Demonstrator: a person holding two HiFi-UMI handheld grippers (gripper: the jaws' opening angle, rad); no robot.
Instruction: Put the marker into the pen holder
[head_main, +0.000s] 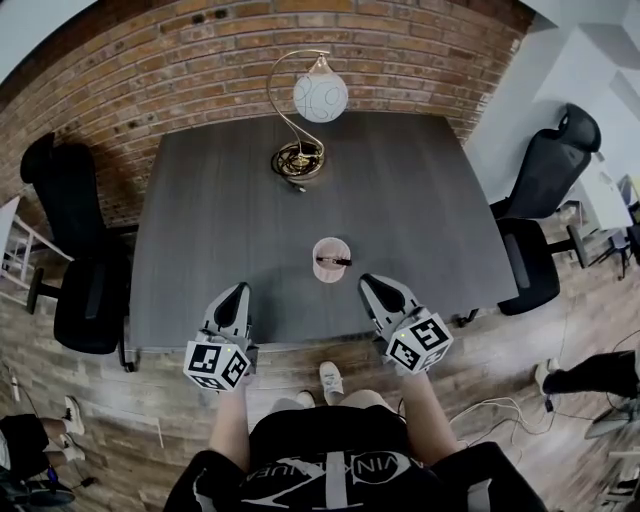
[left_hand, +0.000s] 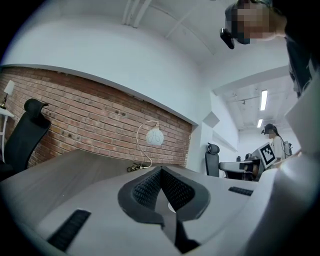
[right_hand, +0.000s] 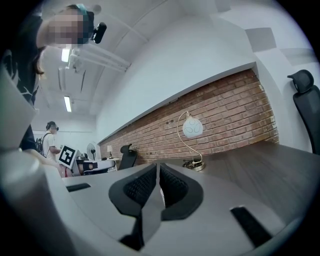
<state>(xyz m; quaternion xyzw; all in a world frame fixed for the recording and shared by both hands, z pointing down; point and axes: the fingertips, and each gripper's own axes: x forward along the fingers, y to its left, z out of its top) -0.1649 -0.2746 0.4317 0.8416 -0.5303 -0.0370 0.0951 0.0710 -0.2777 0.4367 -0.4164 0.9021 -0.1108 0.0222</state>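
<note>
Head view: the pink pen holder (head_main: 322, 274) stands on the dark table (head_main: 220, 220), near its front edge and between the two grippers. A dark marker (head_main: 335, 261) shows at the holder's mouth, lying crosswise. From this steep angle I cannot tell whether it has dropped inside or rests across the rim. Nothing else is visible in the holder. The left gripper (head_main: 237, 293) and the right gripper (head_main: 372, 283) hover over the table's front edge, one on each side of the holder and apart from it. A lamp (head_main: 320, 97) with a round shade stands at the far side, well apart from everything.

Left gripper view: the left gripper (left_hand: 160, 170) is clenched, its ribbed pads meeting at the tips with nothing between them. It points along the table toward the lamp (left_hand: 154, 136) and the brick wall.

Right gripper view: the right gripper (right_hand: 158, 167) is clenched too – pads pressed together, empty. The lamp (right_hand: 192, 128) is ahead of it, and the holder is out of sight.

By my reading the placing is done or nearly done, and what remains is a check. If the marker is only bridging the rim, nudge one end so it tips down inside – gently, since a light cup so near the edge could slide or topple. Otherwise both grippers should keep clear of the holder.
</note>
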